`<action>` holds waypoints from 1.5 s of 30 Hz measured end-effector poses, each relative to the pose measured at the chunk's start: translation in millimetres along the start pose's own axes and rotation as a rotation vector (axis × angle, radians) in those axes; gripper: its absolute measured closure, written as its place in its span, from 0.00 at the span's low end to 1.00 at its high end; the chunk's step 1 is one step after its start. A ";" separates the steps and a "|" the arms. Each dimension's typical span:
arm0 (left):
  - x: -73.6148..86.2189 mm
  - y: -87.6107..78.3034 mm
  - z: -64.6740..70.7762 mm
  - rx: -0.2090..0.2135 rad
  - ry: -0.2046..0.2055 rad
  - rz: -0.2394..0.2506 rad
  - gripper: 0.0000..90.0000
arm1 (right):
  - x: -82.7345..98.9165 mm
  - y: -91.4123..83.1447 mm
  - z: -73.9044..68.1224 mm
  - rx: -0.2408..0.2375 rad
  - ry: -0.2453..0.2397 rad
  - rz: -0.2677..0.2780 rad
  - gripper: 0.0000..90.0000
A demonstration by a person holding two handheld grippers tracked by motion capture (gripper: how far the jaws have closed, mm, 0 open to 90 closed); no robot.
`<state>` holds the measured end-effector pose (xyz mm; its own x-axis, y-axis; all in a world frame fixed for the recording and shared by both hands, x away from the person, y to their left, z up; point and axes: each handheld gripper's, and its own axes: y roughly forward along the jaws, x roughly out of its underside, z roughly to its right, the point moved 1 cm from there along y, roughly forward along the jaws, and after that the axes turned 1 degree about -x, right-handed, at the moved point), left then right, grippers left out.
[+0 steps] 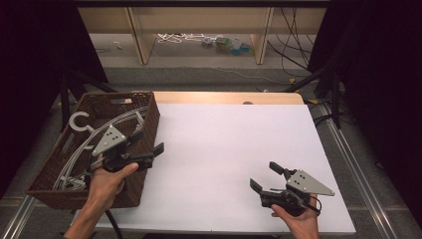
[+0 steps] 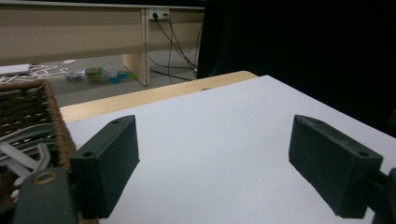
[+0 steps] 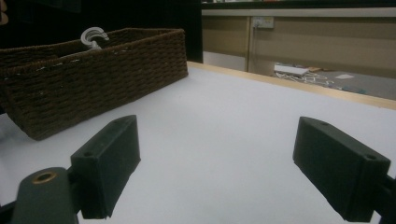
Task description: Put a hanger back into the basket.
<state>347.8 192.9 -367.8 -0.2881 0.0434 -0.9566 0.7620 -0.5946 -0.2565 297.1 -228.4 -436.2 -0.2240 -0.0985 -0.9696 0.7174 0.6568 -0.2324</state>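
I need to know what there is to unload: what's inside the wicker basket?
The wicker basket holds pale grey clothes hangers, one hook rising near its far end. The left gripper and hand cover part of them; no count possible.

Wicker basket [image 1: 147,117] holding white hangers [image 1: 79,121], white table [image 1: 224,149].

Pale hangers [image 1: 82,144] in the wicker basket [image 1: 147,117], at nine o'clock on the table, are partly hidden beneath the left gripper [image 1: 148,143]; their count is unclear. Small colourful floor items [image 1: 228,45] at twelve o'clock are unidentifiable.
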 end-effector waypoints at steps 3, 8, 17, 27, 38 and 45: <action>2.9 3.3 9.4 0.017 0.009 -0.001 0.17 | 0.9 0.7 1.4 0.002 0.001 0.016 0.17; 10.2 10.5 23.3 0.051 0.064 -0.012 0.17 | 0.4 0.0 -0.1 -0.009 0.003 0.013 0.17; 34.7 15.4 24.0 0.076 0.142 0.015 0.17 | 1.1 1.5 -3.2 -0.019 -0.006 0.007 0.17; 59.2 5.7 25.4 0.087 0.145 0.032 0.18 | 1.0 3.4 -6.4 -0.030 -0.005 0.008 0.17; 78.8 -6.5 25.4 0.083 0.154 -0.017 0.18 | 0.1 3.2 -10.8 -0.043 -0.012 0.007 0.17; 79.3 -13.3 23.1 0.071 0.180 -0.005 0.18 | 0.5 -5.2 -10.2 -0.037 0.014 -0.002 0.17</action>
<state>301.4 185.7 -437.1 -0.1789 0.1856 -0.9662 0.7161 -0.6489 -0.2572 286.6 -224.3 -434.7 -0.2349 -0.0890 -0.9679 0.6922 0.6838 -0.2308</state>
